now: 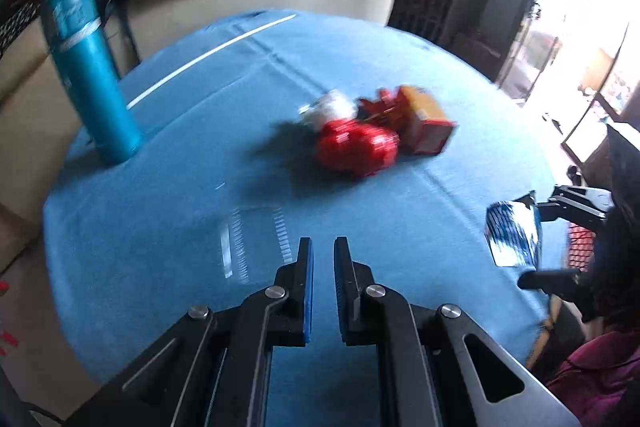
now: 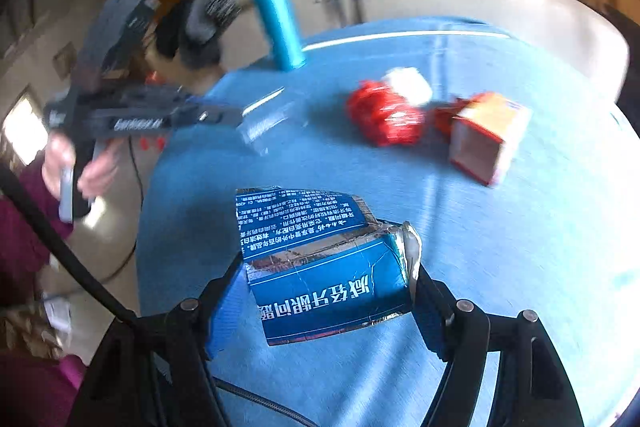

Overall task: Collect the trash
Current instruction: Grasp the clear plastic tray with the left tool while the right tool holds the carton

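Left hand-held gripper (image 1: 323,251): its 2 fingers are nearly together with nothing between them, above the blue worktop (image 1: 200,155).
Right hand-held gripper (image 2: 328,283): fingers spread wide, squeezing a flattened blue box (image 2: 320,267) from both sides.
Blue box: torn, with silver foil edges and white writing. Its long side runs across from finger to finger, and its open flap points away from the camera. It is lifted over the near part of the worktop.
Other trash: a red crumpled wrapper (image 2: 386,115), a white scrap (image 2: 408,85) touching it, and an orange and red carton (image 2: 486,135) lying on its side, open end toward the camera. I cannot tell if anything is inside.
Clear plastic piece (image 1: 252,239): flat on the worktop, just ahead of the left fingers.
Teal bottle (image 1: 90,71): upright near the far left edge.
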